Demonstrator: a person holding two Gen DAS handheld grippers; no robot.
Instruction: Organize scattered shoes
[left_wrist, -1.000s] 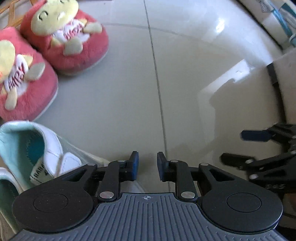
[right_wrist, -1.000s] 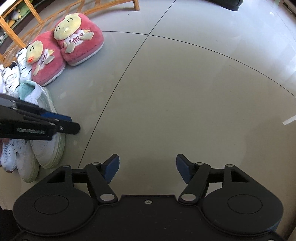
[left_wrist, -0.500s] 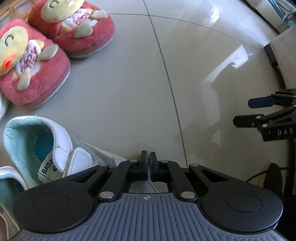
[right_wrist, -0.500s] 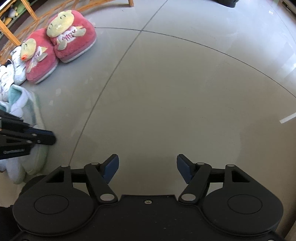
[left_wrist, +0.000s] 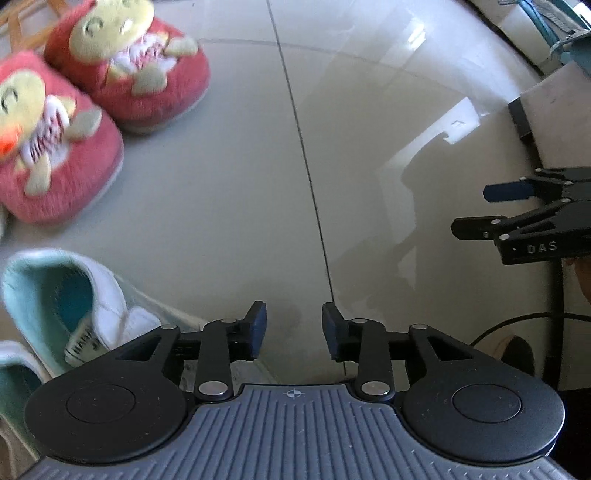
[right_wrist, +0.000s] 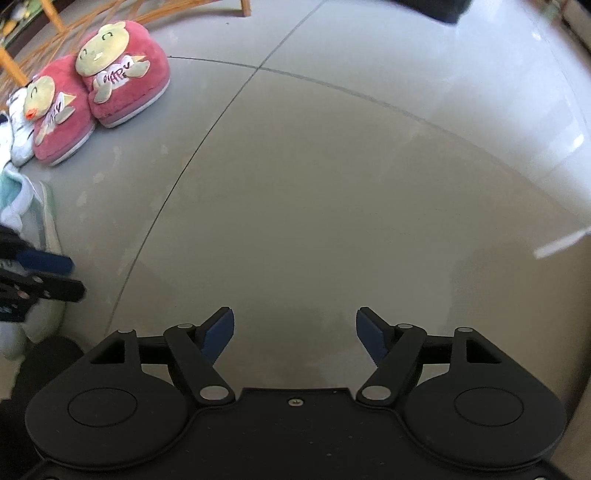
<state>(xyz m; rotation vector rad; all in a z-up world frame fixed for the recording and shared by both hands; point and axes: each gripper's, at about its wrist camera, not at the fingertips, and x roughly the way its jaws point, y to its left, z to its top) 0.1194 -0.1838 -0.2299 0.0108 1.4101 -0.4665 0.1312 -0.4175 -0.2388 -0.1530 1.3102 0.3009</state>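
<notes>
at my far left a white sneaker (left_wrist: 70, 306) lies on the tiled floor (left_wrist: 236, 206), just below the two red slippers (left_wrist: 125, 74). my left gripper (left_wrist: 293, 328) hangs just right of the sneaker, jaws opening on nothing. my right gripper (right_wrist: 295, 332), well apart from the shoes, is opening wider, also empty.

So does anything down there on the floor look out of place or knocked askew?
Not really. The two red plush slippers sit side by side, touching and pointing the same way, and the white sneakers with mint lining lie together beside them. Nothing looks spilled or damaged. The rest of the tiled floor is bare.
</notes>
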